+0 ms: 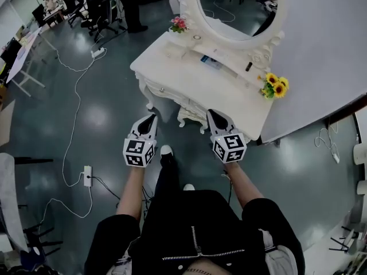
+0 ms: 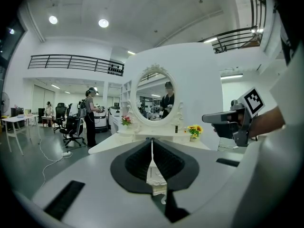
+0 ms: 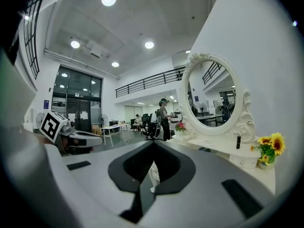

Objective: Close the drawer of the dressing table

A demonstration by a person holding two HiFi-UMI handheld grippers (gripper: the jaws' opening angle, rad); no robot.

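Observation:
The white dressing table [image 1: 212, 90] with its oval mirror [image 1: 235, 7] stands just ahead of me. Its drawer front [image 1: 165, 93], with a small knob, sits under the top's near edge and does not stick out past it. My left gripper [image 1: 151, 119] and right gripper [image 1: 211, 114] hover side by side just short of that edge, pointing at the table. Both are shut with nothing between the pads. In the left gripper view the left gripper [image 2: 152, 142] points at the table [image 2: 109, 145], with the right gripper [image 2: 214, 118] beside it. In the right gripper view the right gripper [image 3: 153, 145] shows its jaws meeting.
Sunflowers [image 1: 274, 86] and pink flowers [image 1: 179, 23] stand on the table top. A curved grey wall [image 1: 321, 44] backs the table. A power strip [image 1: 87, 175] and cables lie on the floor at left. A person [image 2: 90, 117] and office chairs [image 2: 71, 126] are farther off.

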